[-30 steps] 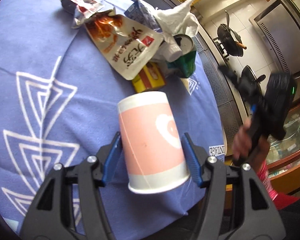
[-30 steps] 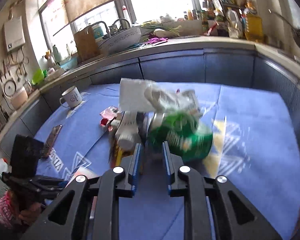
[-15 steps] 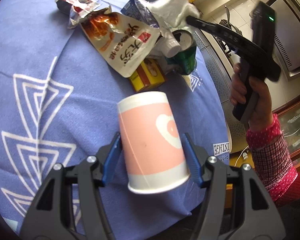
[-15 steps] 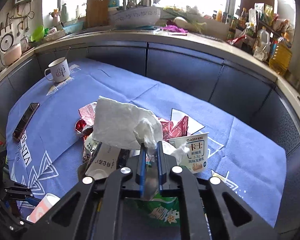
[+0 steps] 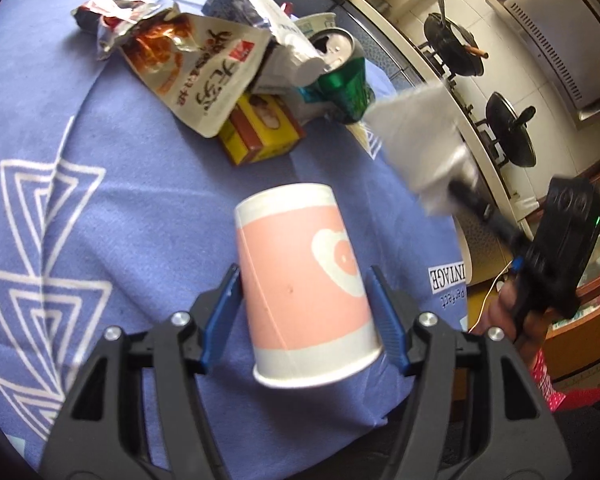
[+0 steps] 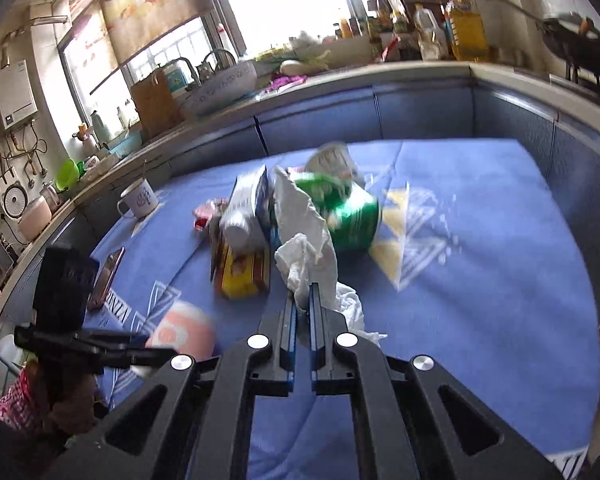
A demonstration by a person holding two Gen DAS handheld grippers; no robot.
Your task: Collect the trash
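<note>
My left gripper (image 5: 304, 288) is shut on a pink paper cup with a white heart (image 5: 304, 292), held above the blue tablecloth (image 5: 100, 208). My right gripper (image 6: 303, 300) is shut on a crumpled white tissue (image 6: 308, 240); in the left wrist view the tissue (image 5: 420, 152) hangs in the air to the right of the cup. The trash pile lies beyond: a green can (image 5: 342, 80), a yellow box (image 5: 260, 132), a snack pouch (image 5: 200, 68), a white carton (image 5: 252, 8) and a foil wrapper (image 5: 108, 20). The cup (image 6: 184, 328) and the can (image 6: 352, 216) also show in the right wrist view.
A white mug (image 6: 138, 200) and a phone (image 6: 106, 276) lie on the cloth at the left. The counter (image 6: 340, 76) with a sink and bottles runs behind. A stove with pans (image 5: 456, 44) stands to the right.
My right gripper has lifted the tissue off the pile and carried it back toward the cup. The left gripper still holds the cup in about the same place.
</note>
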